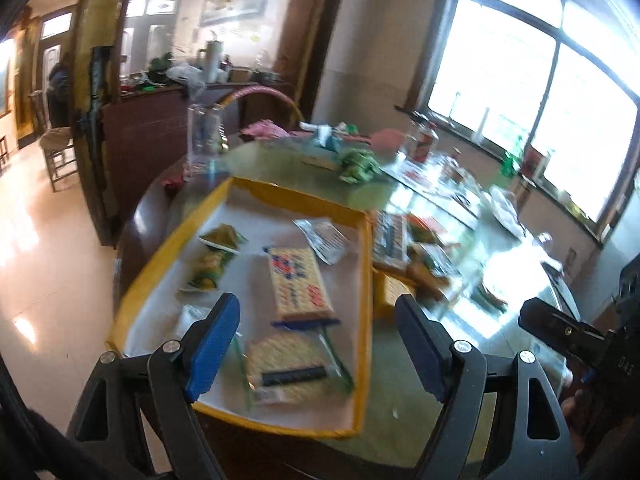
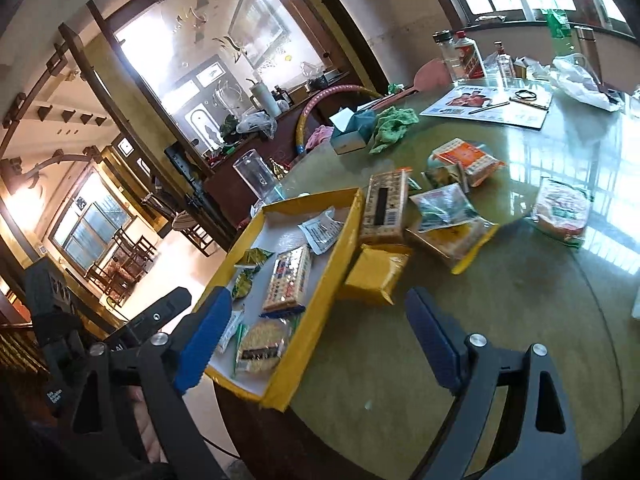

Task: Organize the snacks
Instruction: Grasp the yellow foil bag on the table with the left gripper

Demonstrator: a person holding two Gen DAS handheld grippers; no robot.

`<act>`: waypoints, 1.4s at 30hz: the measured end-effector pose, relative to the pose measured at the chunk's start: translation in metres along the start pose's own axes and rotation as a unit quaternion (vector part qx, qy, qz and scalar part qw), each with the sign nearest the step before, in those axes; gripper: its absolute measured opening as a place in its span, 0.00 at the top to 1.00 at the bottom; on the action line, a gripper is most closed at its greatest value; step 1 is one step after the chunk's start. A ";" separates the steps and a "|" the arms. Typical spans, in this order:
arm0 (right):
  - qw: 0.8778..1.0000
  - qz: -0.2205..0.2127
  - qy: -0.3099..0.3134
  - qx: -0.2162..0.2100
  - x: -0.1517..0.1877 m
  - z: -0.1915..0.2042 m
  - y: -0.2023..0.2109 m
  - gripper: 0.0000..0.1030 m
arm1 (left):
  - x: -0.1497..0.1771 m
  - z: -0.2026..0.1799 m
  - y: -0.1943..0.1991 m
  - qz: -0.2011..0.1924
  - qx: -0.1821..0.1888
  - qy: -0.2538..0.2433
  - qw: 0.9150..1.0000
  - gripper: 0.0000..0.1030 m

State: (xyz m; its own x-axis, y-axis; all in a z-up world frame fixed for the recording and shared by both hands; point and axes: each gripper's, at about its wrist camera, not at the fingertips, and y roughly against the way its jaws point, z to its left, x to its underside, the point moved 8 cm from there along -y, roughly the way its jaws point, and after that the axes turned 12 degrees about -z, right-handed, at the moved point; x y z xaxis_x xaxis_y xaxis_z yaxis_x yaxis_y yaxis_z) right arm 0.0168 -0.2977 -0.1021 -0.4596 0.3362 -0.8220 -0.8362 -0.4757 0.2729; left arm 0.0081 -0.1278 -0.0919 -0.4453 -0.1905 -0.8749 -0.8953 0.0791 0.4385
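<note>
At the left edge of the table (image 2: 500,300) sits a yellow tray (image 1: 362,264) holding several snack packets, among them a cracker pack (image 1: 298,280) at its middle. The left gripper (image 1: 316,344) hangs over the tray's near end, jaws spread and empty. To the right, the right gripper (image 2: 320,340) is likewise spread and empty, with loose snack packets (image 2: 448,216) lying on the table beyond it, just beside the tray.

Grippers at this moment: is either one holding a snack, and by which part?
Nothing is held. The left gripper and the right gripper both stand open and empty above the yellow tray, touching no packet.
</note>
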 end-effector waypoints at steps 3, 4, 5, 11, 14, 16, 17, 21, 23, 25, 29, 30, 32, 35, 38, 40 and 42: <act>1.000 -0.004 -0.015 0.002 0.001 -0.013 0.013 0.14 | 0.008 -0.014 0.001 0.012 0.008 -0.020 1.000 0.22; 1.000 -0.004 -0.021 0.005 0.002 -0.017 0.016 0.14 | 0.011 -0.019 0.000 0.020 0.013 -0.024 0.999 0.22; 1.000 -0.007 -0.028 0.011 0.001 -0.024 0.020 0.14 | 0.014 -0.024 0.001 0.025 0.019 -0.027 0.999 0.22; 0.997 -0.018 -0.065 0.023 -0.005 -0.056 0.040 0.14 | 0.023 -0.056 -0.004 0.048 0.046 -0.061 0.996 0.22; 0.996 -0.021 -0.079 0.028 -0.006 -0.069 0.046 0.14 | 0.029 -0.071 -0.021 0.063 0.060 -0.071 0.994 0.21; 0.996 -0.026 -0.084 0.032 -0.007 -0.075 0.050 0.14 | 0.032 -0.085 -0.040 0.082 0.074 -0.096 0.989 0.21; 0.995 -0.026 -0.086 0.033 -0.007 -0.077 0.051 0.14 | 0.034 -0.090 -0.048 0.091 0.080 -0.106 0.987 0.21; 0.995 -0.020 -0.092 0.038 -0.003 -0.087 0.048 0.14 | 0.049 -0.113 -0.095 0.163 0.099 -0.155 0.969 0.22; 0.995 -0.014 -0.092 0.041 0.000 -0.092 0.045 0.14 | 0.052 -0.115 -0.115 0.178 0.094 -0.158 0.967 0.22; 0.995 -0.011 -0.096 0.040 0.002 -0.097 0.042 0.14 | 0.058 -0.116 -0.134 0.205 0.090 -0.166 0.960 0.23; 0.993 -0.003 -0.108 0.044 0.005 -0.110 0.035 0.14 | 0.062 -0.114 -0.160 0.232 0.069 -0.169 0.955 0.30; 0.993 0.000 -0.112 0.044 0.006 -0.113 0.033 0.14 | 0.063 -0.116 -0.164 0.237 0.070 -0.174 0.953 0.30; 0.992 0.002 -0.116 0.044 0.006 -0.117 0.031 0.14 | 0.066 -0.117 -0.171 0.244 0.062 -0.197 0.948 0.30; 0.992 0.006 -0.117 0.043 0.008 -0.119 0.027 0.14 | 0.074 -0.113 -0.179 0.270 0.051 -0.208 0.939 0.41; 0.992 0.007 -0.116 0.046 0.009 -0.121 0.025 0.14 | 0.075 -0.108 -0.177 0.260 0.041 -0.209 0.942 0.56; 0.992 0.010 -0.113 0.052 0.008 -0.124 0.022 0.14 | 0.075 -0.105 -0.171 0.253 0.045 -0.198 0.946 0.57; 0.992 0.013 -0.109 0.059 0.008 -0.128 0.020 0.14 | 0.074 -0.100 -0.159 0.247 0.056 -0.178 0.951 0.57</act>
State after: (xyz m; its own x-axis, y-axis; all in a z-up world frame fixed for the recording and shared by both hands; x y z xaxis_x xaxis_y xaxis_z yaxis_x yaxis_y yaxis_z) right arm 0.0341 -0.4082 -0.1672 -0.5243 0.4991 -0.6899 -0.8467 -0.3916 0.3602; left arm 0.1189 -0.2524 -0.2054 -0.7707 0.2394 -0.5905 -0.5620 0.1812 0.8070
